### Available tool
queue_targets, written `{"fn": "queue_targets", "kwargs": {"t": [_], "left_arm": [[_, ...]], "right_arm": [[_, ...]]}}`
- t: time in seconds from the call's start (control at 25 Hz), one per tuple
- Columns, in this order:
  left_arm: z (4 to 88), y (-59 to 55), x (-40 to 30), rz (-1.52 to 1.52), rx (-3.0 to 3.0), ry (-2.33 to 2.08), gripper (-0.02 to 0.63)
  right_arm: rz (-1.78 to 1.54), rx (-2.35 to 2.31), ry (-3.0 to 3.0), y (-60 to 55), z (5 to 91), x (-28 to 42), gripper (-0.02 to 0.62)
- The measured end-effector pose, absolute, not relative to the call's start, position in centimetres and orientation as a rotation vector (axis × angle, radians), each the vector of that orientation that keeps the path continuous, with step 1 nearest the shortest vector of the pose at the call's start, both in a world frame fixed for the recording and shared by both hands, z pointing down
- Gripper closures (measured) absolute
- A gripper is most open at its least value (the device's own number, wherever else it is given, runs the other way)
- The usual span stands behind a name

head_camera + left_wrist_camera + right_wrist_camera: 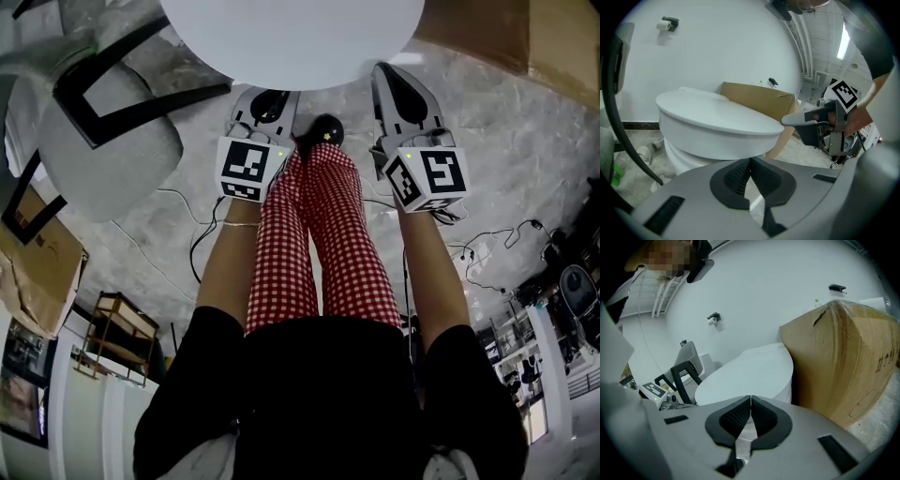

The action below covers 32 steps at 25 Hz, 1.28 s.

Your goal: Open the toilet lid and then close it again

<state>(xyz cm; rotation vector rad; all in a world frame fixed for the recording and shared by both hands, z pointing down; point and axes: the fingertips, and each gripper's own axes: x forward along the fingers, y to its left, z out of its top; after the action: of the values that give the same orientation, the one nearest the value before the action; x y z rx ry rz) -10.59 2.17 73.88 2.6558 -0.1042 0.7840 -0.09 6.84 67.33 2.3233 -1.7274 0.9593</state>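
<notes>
Head view: toilet lid down, opening apparently not yet begun.
The toilet lid lies flat and shut at the top of the frame, with a cardboard box just beside the toilet. The left claw and right claw are each pressed together, pinching nothing, and are held near the lid's front edge. Whether either tip touches the rim is hard to tell. This looks like the approach. Next, a tip probably has to slip under the rim and lift.
</notes>
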Motion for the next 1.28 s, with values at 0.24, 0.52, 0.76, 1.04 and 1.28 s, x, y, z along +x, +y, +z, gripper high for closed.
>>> {"fn": "queue_targets", "kwargs": {"t": [0.24, 0.52, 0.76, 1.04, 1.28], "left_arm": [[74.5, 2.5, -10.4, 0.804, 2.654, -0.104, 0.603], [75.3, 2.3, -10.6, 0.815, 2.633, -0.113, 0.603], [76.0, 2.4, -10.7, 0.828, 2.613, -0.120, 0.603], [76.3, 2.4, -10.7, 0.845, 2.608, -0.111, 0.603], [76.8, 2.3, -11.0, 0.871, 2.604, -0.110, 0.603]], "right_arm": [[0.972, 2.315, -1.726, 7.1, 67.9, 0.2, 0.575], [0.988, 2.297, -1.730, 6.9, 68.7, -0.1, 0.575], [1.013, 2.293, -1.715, 7.0, 69.4, -0.1, 0.575], [1.032, 2.287, -1.700, 7.0, 69.8, -0.1, 0.575], [1.058, 2.271, -1.685, 6.9, 70.4, -0.1, 0.575]]}}
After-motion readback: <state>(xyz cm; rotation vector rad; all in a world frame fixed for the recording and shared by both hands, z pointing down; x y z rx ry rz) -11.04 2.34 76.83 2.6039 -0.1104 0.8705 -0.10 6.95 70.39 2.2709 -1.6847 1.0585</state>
